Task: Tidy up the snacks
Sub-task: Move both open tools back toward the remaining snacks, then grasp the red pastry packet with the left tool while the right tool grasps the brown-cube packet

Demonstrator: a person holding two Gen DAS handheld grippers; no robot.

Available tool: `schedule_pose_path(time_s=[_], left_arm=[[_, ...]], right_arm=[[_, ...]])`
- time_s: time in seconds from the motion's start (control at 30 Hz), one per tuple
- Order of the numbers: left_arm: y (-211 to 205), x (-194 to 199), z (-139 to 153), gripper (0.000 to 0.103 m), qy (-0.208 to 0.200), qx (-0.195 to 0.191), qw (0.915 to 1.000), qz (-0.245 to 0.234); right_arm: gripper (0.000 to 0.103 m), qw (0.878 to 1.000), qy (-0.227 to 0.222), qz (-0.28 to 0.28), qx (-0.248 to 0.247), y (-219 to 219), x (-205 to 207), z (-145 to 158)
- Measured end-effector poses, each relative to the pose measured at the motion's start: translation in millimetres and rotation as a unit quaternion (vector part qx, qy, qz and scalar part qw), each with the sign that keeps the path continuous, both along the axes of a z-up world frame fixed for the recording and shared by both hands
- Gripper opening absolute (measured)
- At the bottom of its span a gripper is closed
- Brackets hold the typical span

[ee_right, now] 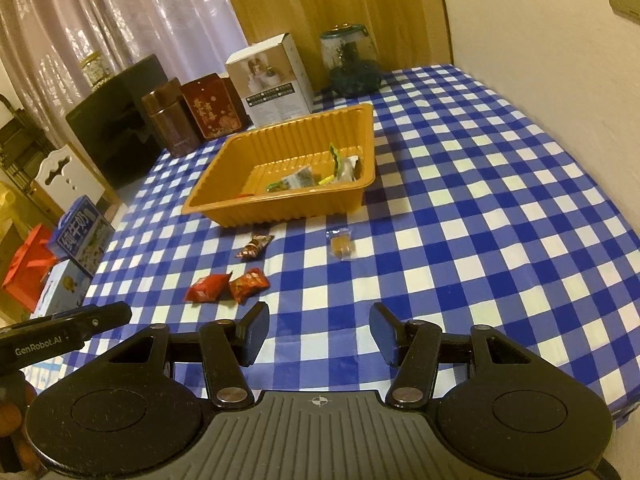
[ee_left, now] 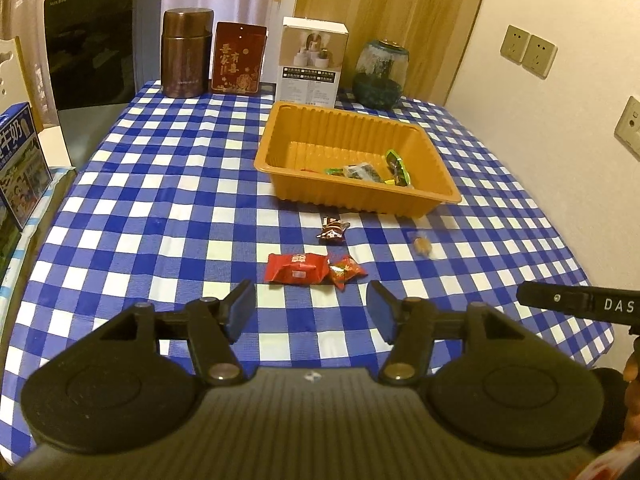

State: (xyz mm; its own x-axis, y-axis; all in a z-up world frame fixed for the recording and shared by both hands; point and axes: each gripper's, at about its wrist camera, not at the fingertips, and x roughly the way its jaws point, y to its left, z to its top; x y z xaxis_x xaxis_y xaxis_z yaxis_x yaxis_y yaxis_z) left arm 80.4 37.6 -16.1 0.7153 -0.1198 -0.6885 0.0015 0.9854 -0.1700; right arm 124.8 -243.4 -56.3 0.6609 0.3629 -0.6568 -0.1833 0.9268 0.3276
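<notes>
My left gripper [ee_left: 311,312] hangs part-open and empty over the blue-and-white checked surface [ee_left: 160,200], just short of a red foil snack packet [ee_left: 297,268] and a smaller orange-red one [ee_left: 345,271]. My right gripper [ee_right: 319,334] is likewise apart, holding nothing. Beyond lie a brown wrapped candy [ee_left: 333,229], a clear-wrapped tan sweet [ee_right: 342,245], then the orange ribbed plastic tray [ee_left: 416,128] holding several snacks.

"GenRobot.AI" on left gripper [ee_right: 60,340]; "DAS" on right gripper [ee_left: 580,304].
</notes>
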Motion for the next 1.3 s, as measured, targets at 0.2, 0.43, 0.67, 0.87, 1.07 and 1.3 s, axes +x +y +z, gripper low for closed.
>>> schedule_pose_path(time_s=[0.2, 0.43, 0.67, 0.87, 1.07, 1.3], left_arm=[[-1.9, 7.9, -7.8, 0.060, 0.005, -0.003, 1.0000, -0.003], [-1.5, 23.5, -25.0, 0.061, 0.019, -0.007, 0.9998, 0.001], [4.2, 46.1, -46.7, 0.061, 0.033, -0.024, 0.9992, 0.002], [4.8, 68.6, -60.6, 0.061, 0.038, -0.029, 0.9989, -0.001], [5.8, 91.0, -74.1, 0.062, 0.036, -0.036, 0.9987, 0.001], [3.2, 106.9, -90.3, 0.063, 0.038, -0.030, 0.9988, -0.008]], right_arm=[[0.056, 1.000, 0.004, -0.001, -0.002, 1.6, 8.8, -7.3], [0.056, 1.000, 0.013, -0.004, -0.005, 2.4, 27.8, -25.2], [0.056, 1.000, 0.014, -0.008, 0.002, 3.2, 48.2, -44.0], [0.056, 1.000, 0.011, -0.005, 0.002, 7.8, 63.9, -56.7], [0.056, 1.000, 0.014, -0.009, 0.002, 10.6, 79.3, -65.5], [0.056, 1.000, 0.020, -0.010, 0.006, 12.6, 92.5, -73.8]])
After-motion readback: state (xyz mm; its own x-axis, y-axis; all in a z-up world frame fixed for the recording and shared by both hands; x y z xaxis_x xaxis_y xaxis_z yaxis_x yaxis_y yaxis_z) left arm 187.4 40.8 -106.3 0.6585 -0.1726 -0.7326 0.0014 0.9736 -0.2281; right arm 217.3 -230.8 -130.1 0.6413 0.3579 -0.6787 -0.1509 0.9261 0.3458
